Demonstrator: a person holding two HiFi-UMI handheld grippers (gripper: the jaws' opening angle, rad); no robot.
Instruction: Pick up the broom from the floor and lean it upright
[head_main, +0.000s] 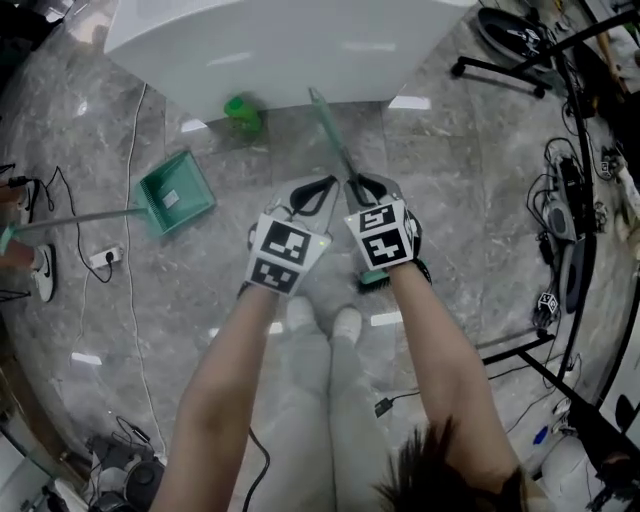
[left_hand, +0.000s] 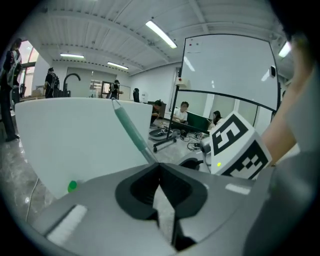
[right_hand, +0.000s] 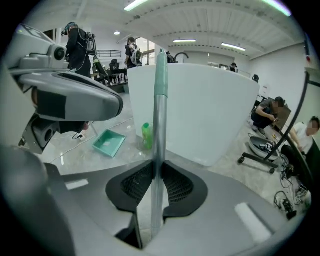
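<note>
The broom's handle (head_main: 330, 130), green above a metal shaft, slants up toward the white counter, and its green head (head_main: 375, 281) hangs just under my right hand. My right gripper (head_main: 356, 186) is shut on the shaft; in the right gripper view the handle (right_hand: 160, 100) stands upright between the pads (right_hand: 156, 162). My left gripper (head_main: 326, 186) sits close beside it on the left, jaws shut with nothing between them (left_hand: 159, 166). In the left gripper view the handle (left_hand: 131, 130) passes just beyond its tips.
A white counter (head_main: 280, 40) stands right ahead, with a green bottle (head_main: 242, 112) at its foot. A green dustpan (head_main: 175, 195) lies on the floor to the left, by a power strip (head_main: 105, 258) and cables. Wheeled stands (head_main: 500, 72) and cables crowd the right side.
</note>
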